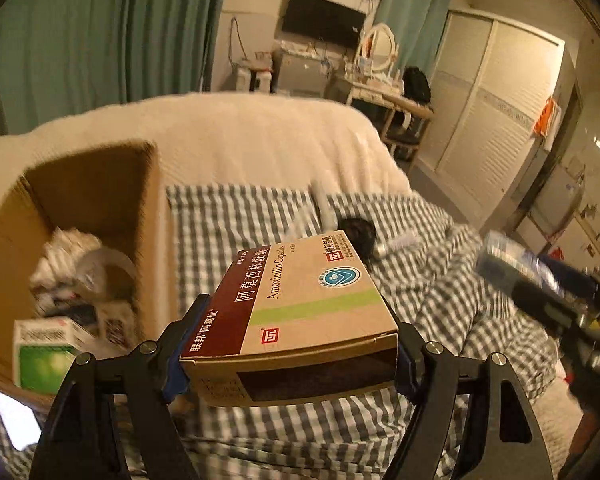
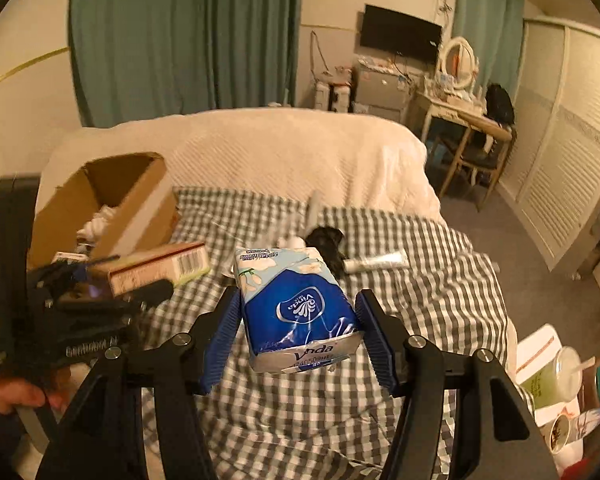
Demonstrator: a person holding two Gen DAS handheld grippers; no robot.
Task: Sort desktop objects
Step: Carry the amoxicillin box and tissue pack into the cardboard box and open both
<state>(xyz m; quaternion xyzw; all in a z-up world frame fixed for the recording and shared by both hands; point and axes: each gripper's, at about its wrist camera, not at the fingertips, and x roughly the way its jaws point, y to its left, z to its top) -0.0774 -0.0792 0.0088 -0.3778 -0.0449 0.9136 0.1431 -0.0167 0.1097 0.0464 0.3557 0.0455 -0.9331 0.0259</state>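
The amoxicillin box (image 1: 300, 312) is clamped in the left hand-held gripper (image 1: 288, 356), the cardboard box (image 1: 80, 216) just left; a tissue pack (image 2: 298, 308) is gripped by the right hand-held gripper (image 2: 300, 340).

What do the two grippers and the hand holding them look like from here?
Both grippers are alike: the left gripper and right gripper have black angular linkage arms with round silver pivot bolts and ribbed blue finger pads. Seen from the right camera, the left one's black body carries pale lettering, blurred beyond reading. A bare hand grips its handle; no sleeve or cable is visible.
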